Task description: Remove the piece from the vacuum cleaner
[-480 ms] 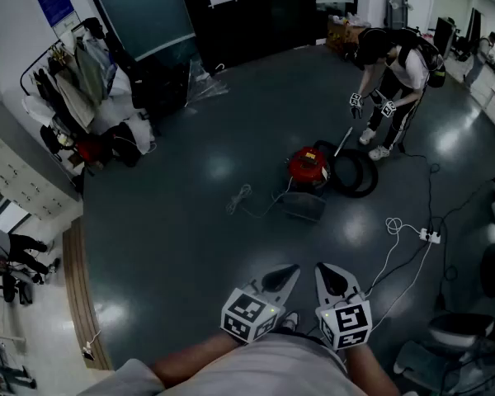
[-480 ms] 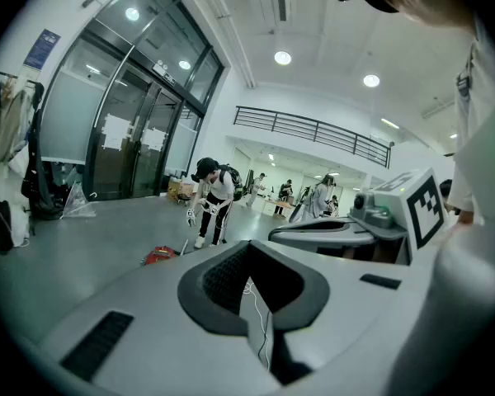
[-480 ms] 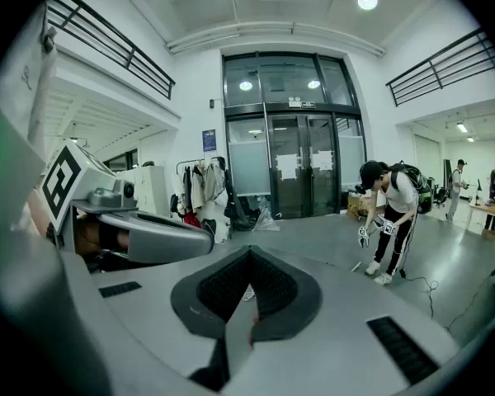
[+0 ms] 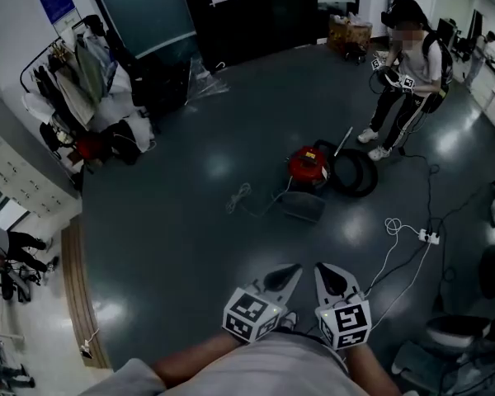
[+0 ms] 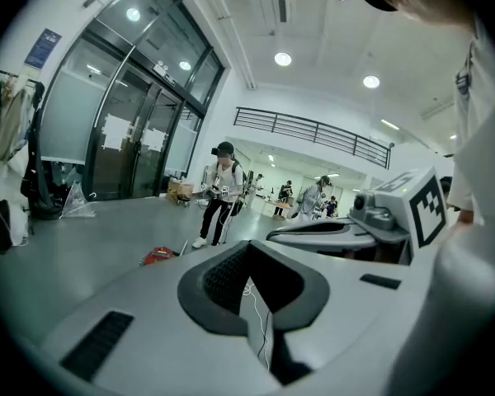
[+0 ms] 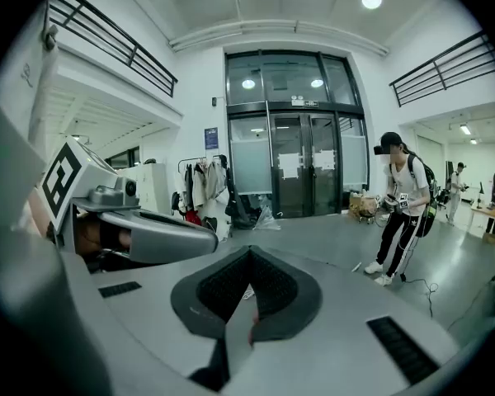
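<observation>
I hold my left gripper (image 4: 280,277) and right gripper (image 4: 332,277) side by side, both sets of jaws pressed together on nothing. The red vacuum cleaner (image 4: 308,166) sits on the floor (image 4: 181,229) well ahead, its black hose (image 4: 356,174) coiled beside it, 1 person (image 4: 406,64) standing just beyond.

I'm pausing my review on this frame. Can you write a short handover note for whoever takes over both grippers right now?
Left gripper: shut, empty.
Right gripper: shut, empty. The two are held side by side, close to the body.
The red vacuum cleaner stands on the floor ahead, well out of reach, with its black hose coiled beside it. Another person stands just beyond it.
Done: nothing; neither gripper is near the vacuum.
Left: walk up, open a gripper, grip the piece and pull it off. Which piece can't be told from here.
</observation>
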